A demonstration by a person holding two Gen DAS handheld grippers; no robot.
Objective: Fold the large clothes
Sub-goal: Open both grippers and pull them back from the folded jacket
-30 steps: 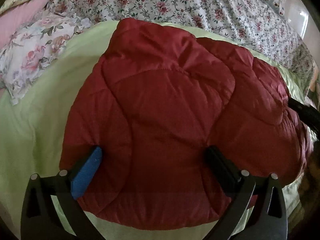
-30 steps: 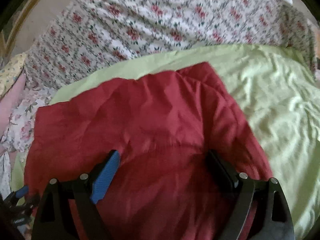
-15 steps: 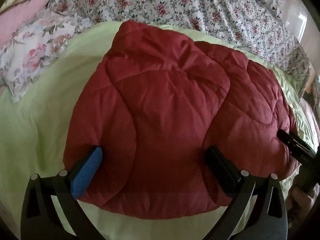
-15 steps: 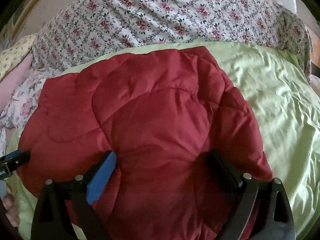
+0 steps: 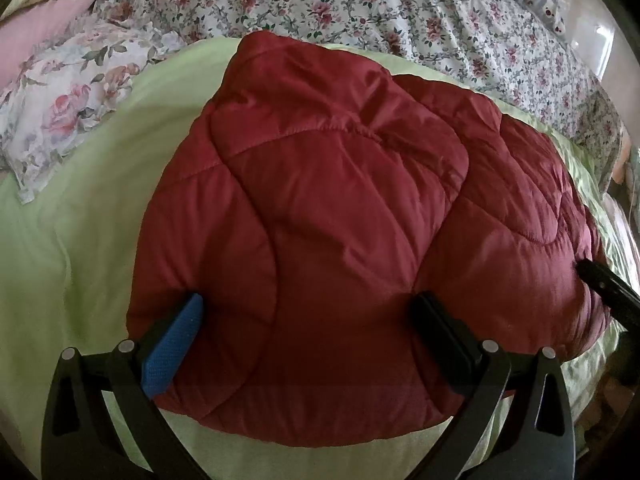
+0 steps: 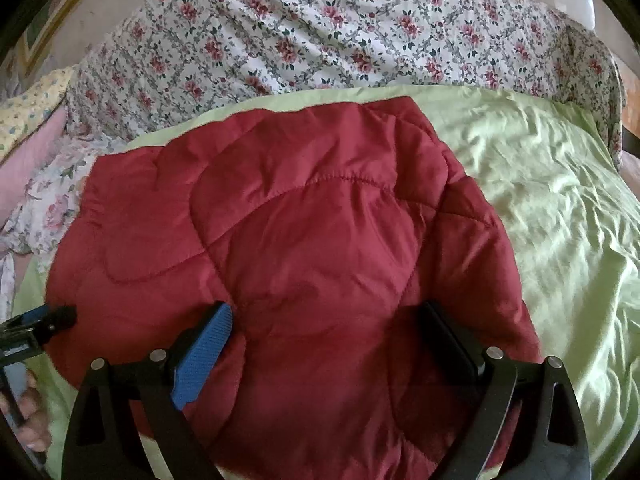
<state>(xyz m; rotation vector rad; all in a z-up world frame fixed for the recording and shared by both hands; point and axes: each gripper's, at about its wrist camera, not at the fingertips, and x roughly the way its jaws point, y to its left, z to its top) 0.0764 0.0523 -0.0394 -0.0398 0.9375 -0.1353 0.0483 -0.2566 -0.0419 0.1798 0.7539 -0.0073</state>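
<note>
Left wrist view: puffy quilted red jacket (image 5: 340, 240) lies folded on wrinkled green sheet (image 5: 100, 208).

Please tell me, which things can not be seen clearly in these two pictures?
- Underside and inner layers of the red quilt: hidden by its own top, both views.
- Right gripper: cut off by the edge, left view.
- Left gripper: only the tip shows, right view.
- Hand: cut off by the corner.
- Green sheet beneath quilt: covered.
</note>
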